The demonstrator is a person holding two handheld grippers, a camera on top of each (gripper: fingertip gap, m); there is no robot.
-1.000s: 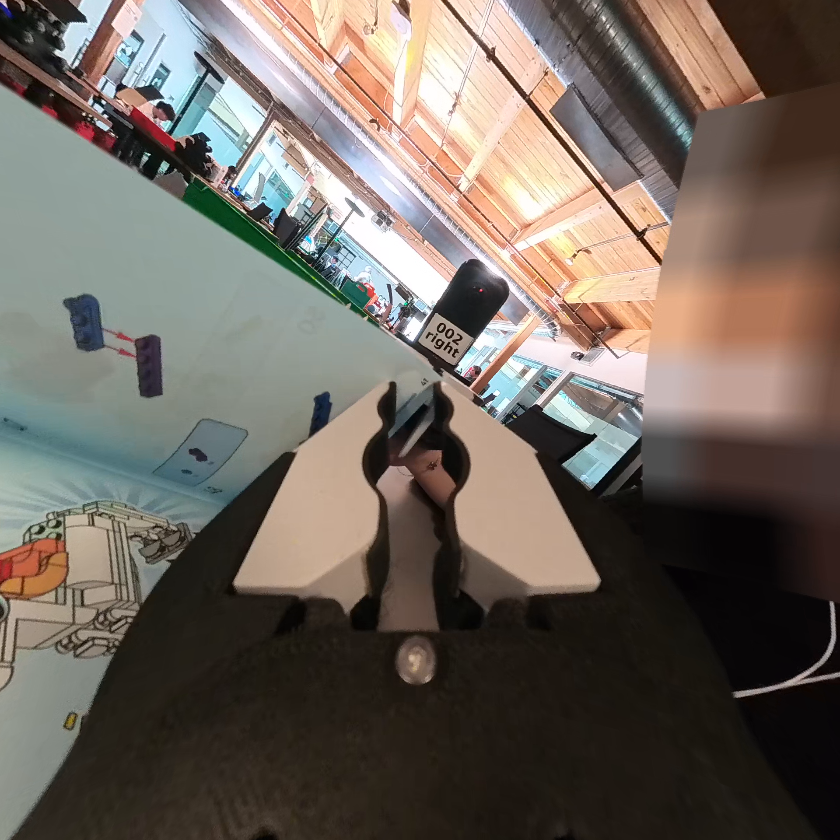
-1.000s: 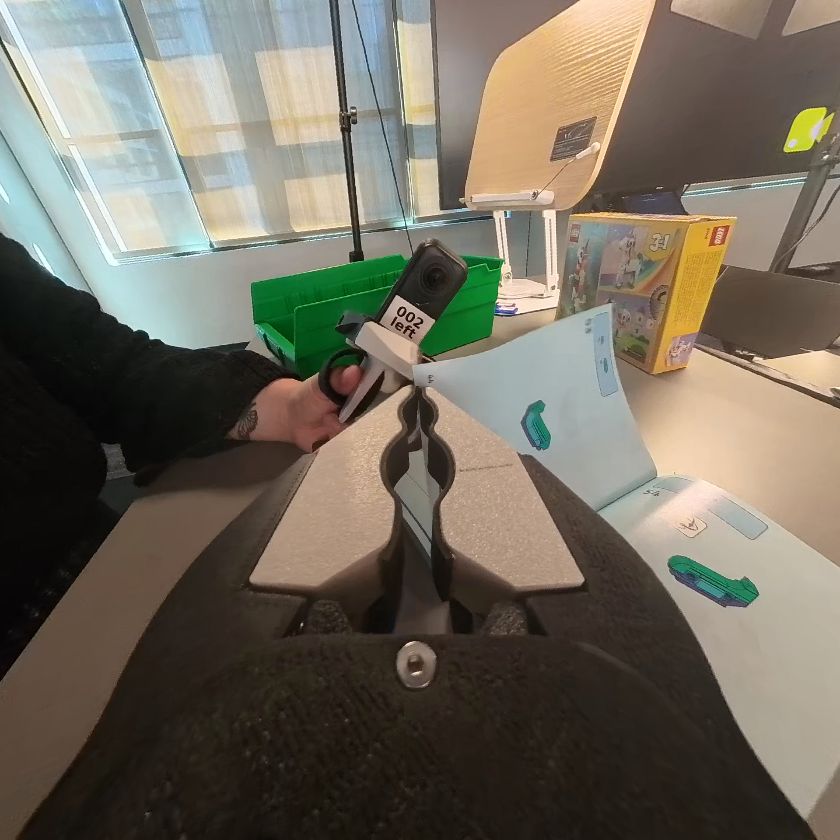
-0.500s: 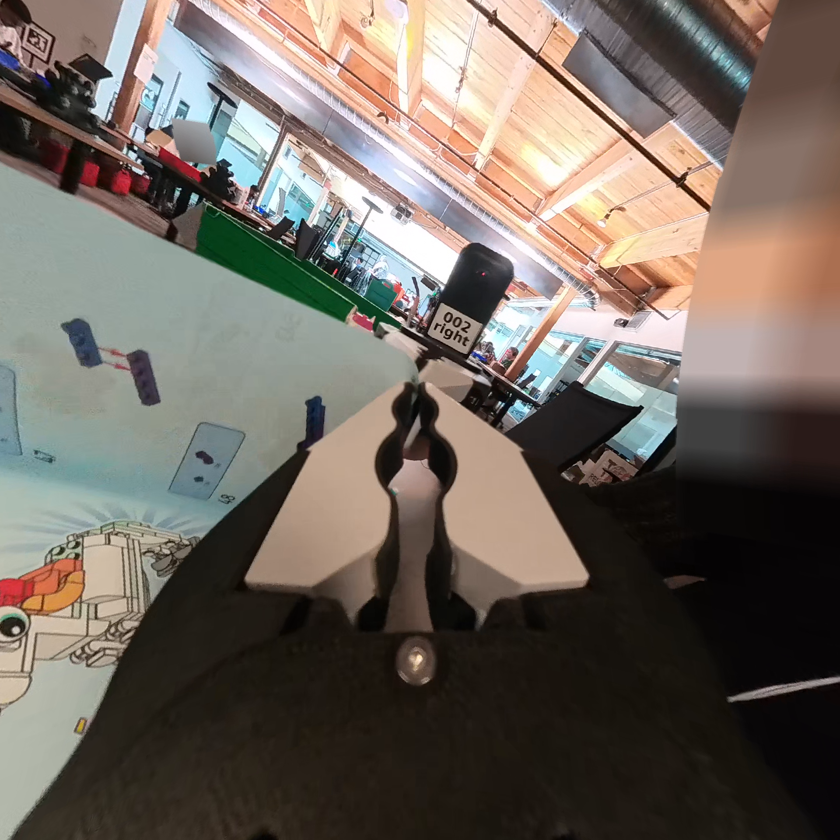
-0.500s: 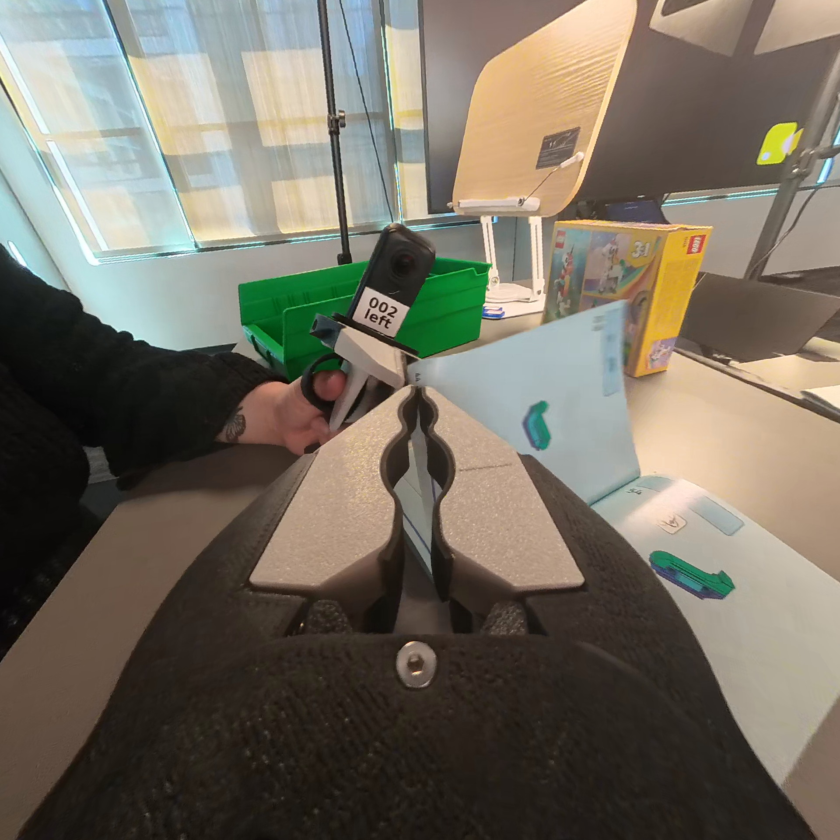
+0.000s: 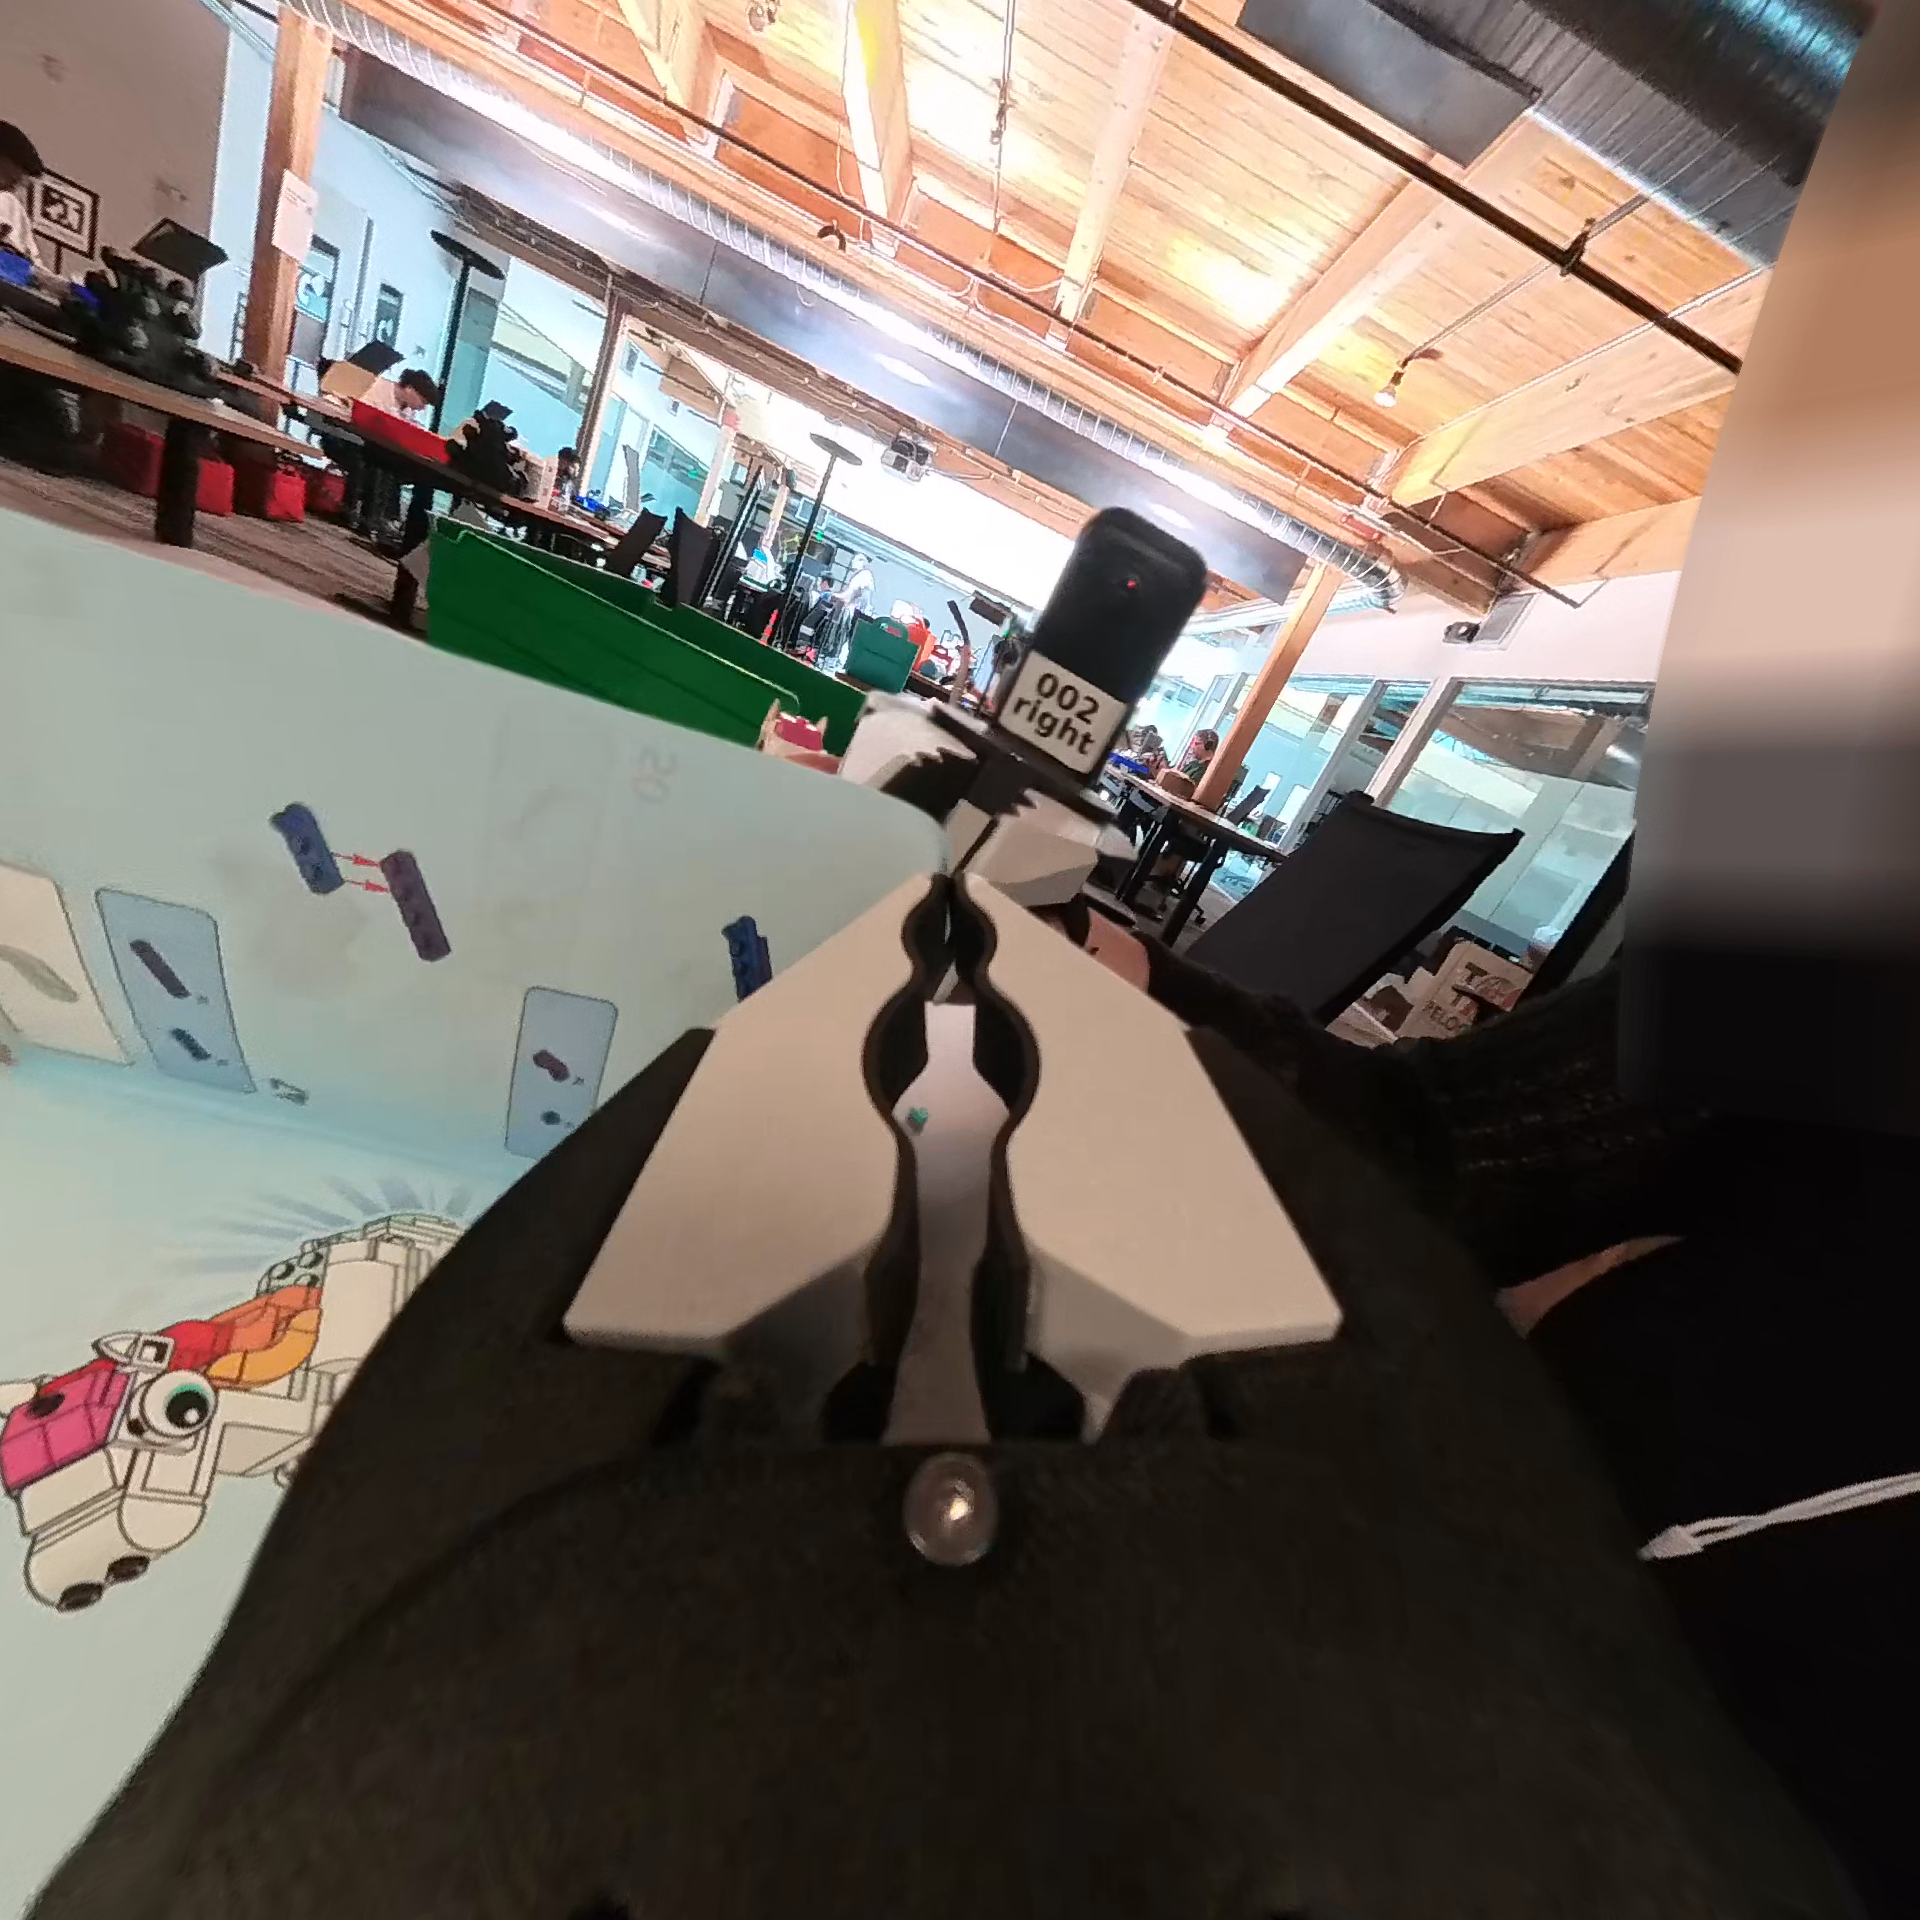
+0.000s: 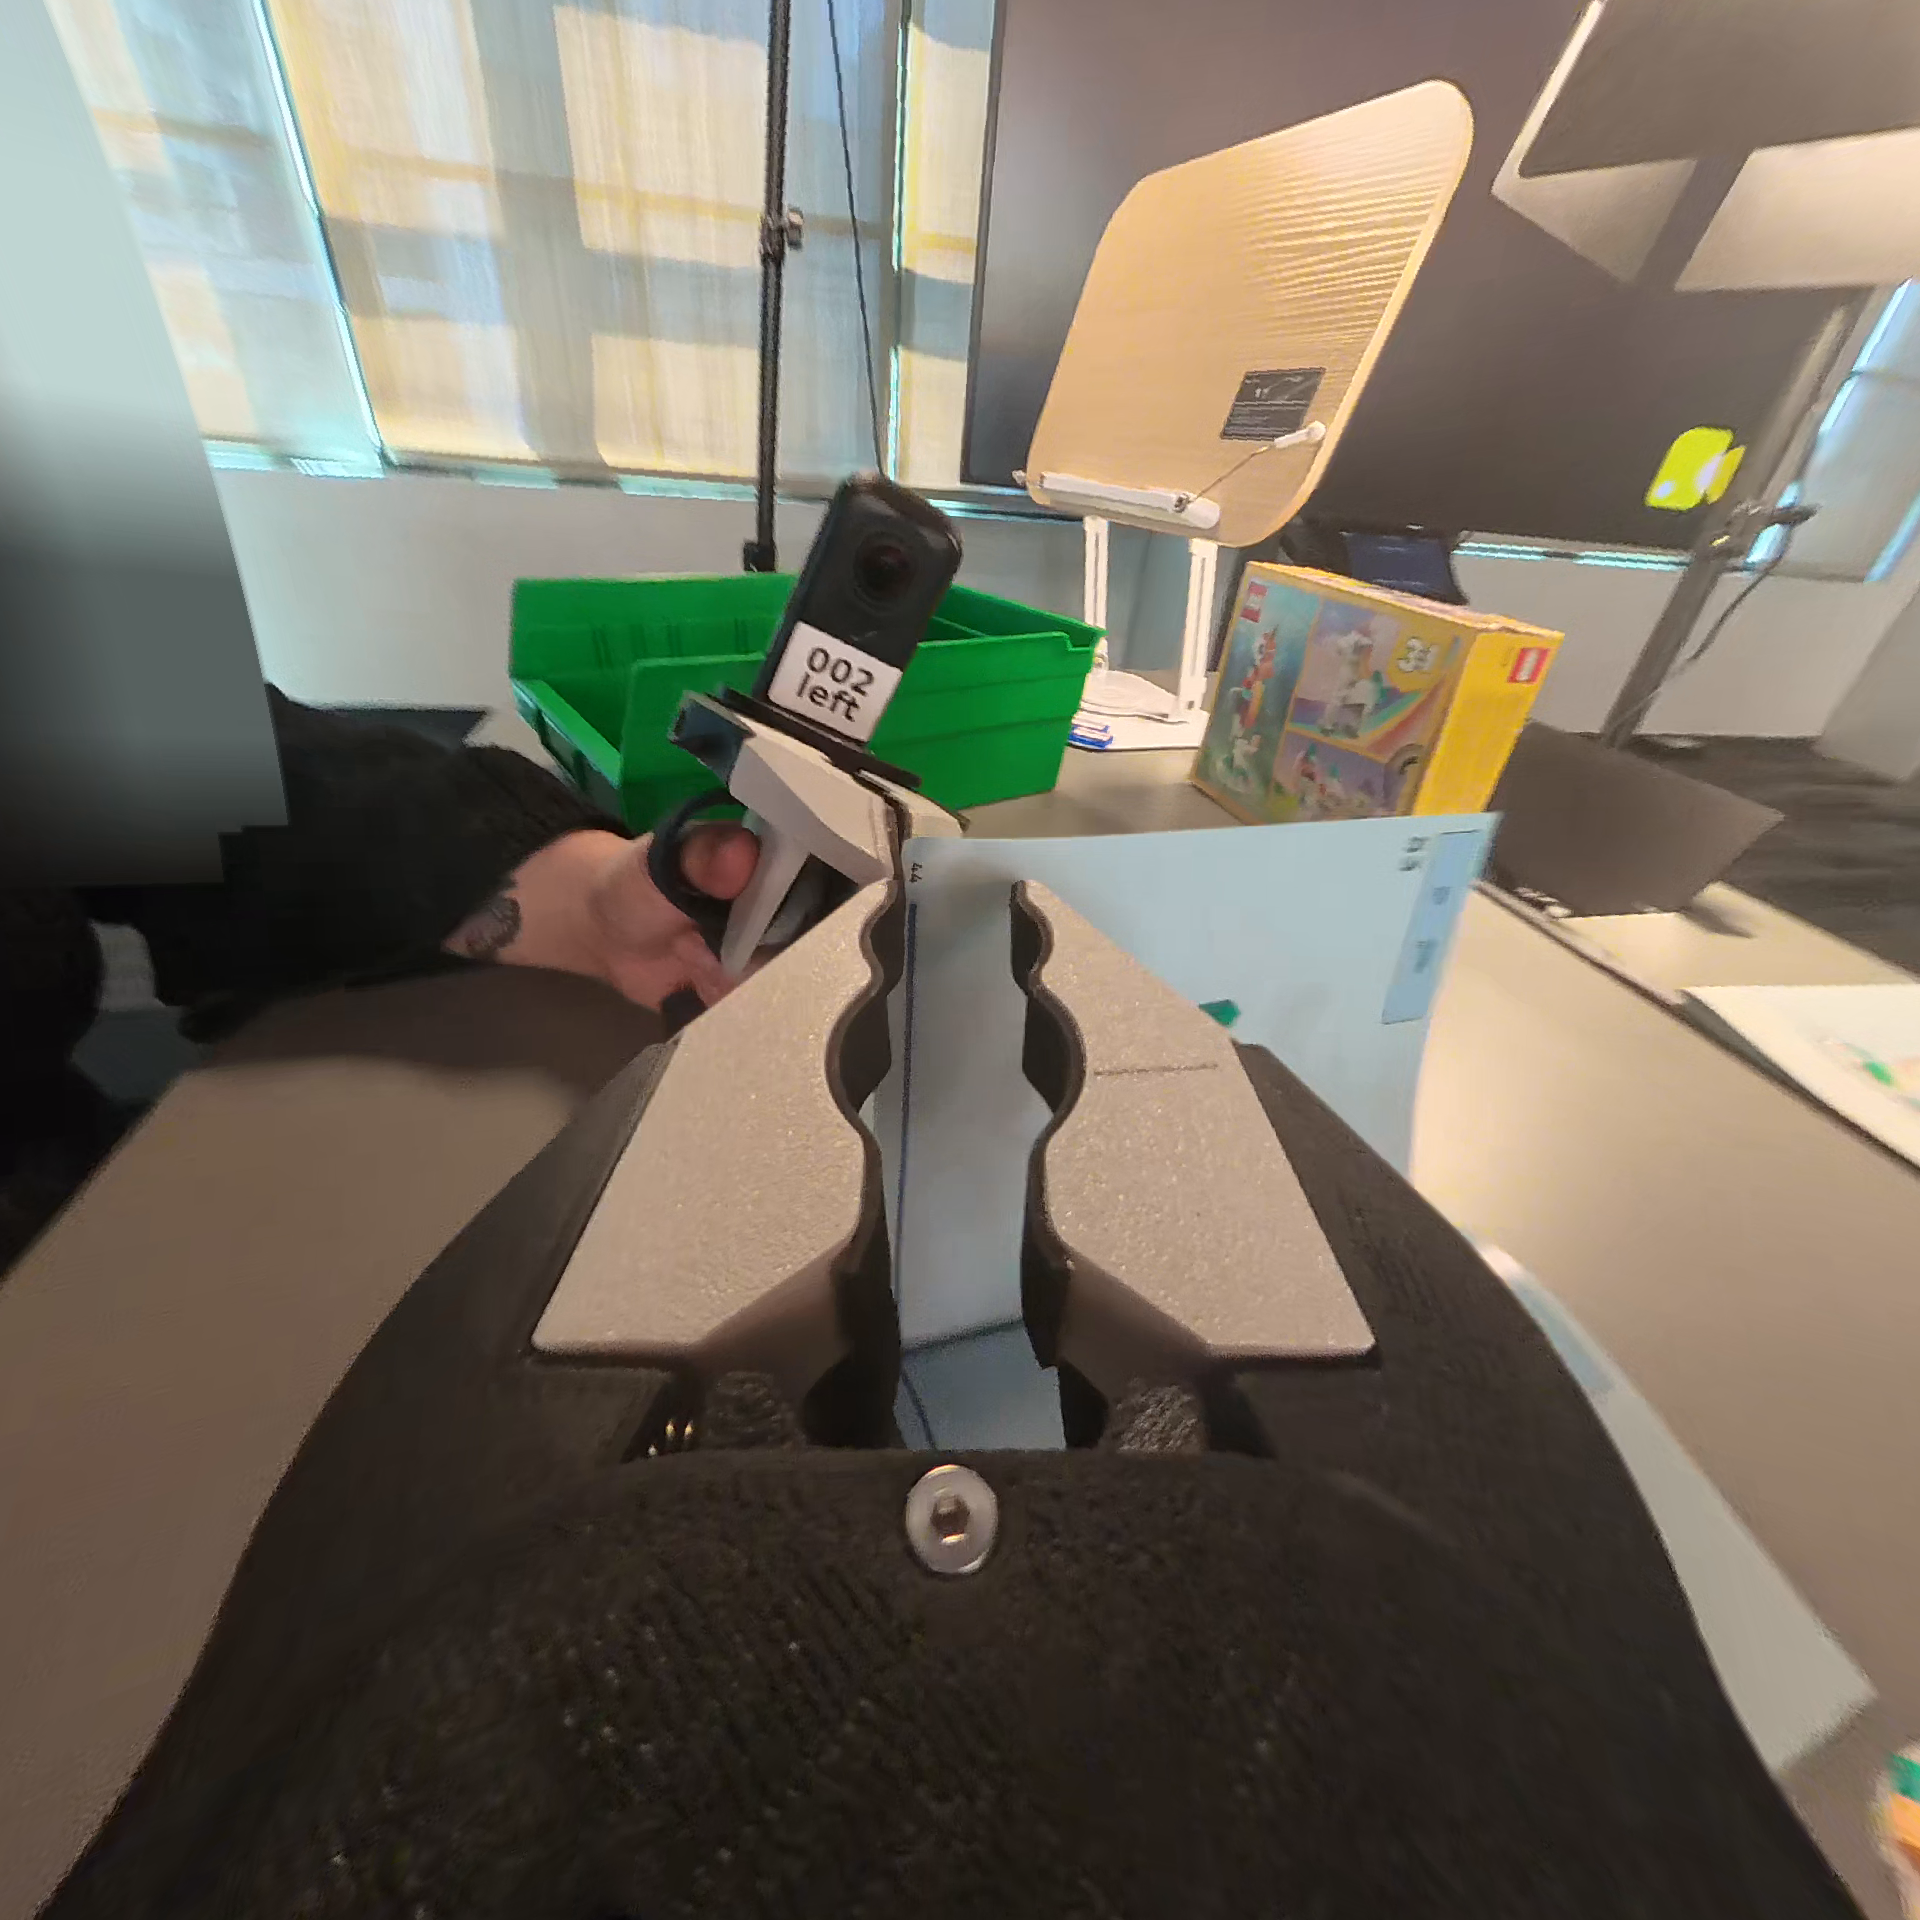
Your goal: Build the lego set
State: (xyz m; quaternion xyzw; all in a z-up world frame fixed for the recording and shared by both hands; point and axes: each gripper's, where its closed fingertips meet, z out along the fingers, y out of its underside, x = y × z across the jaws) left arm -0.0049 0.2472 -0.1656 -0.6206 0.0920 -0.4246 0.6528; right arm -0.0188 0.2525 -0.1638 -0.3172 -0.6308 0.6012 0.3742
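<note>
my left gripper (image 5: pixel 948 894) pinched on booklet page (image 5: pixel 312 852) corner | my right gripper (image 6: pixel 951 896) parted, page (image 6: pixel 1195 935) between its fingers, contact unclear | page lifted over table (image 6: pixel 260 1195) | green bin (image 6: pixel 644 665), lego box (image 6: pixel 1371 696) behind

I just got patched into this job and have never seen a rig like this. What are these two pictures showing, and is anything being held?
These are two hand-held grippers, each with a camera looking along its fingers. The left view shows the left gripper shut on a page of the instruction booklet, with the other gripper facing it. The right view shows the right gripper open, with the same lifted page between its fingers but not pinched. On the table stand a green bin and the set's box. A person's hand works the left gripper.
</note>
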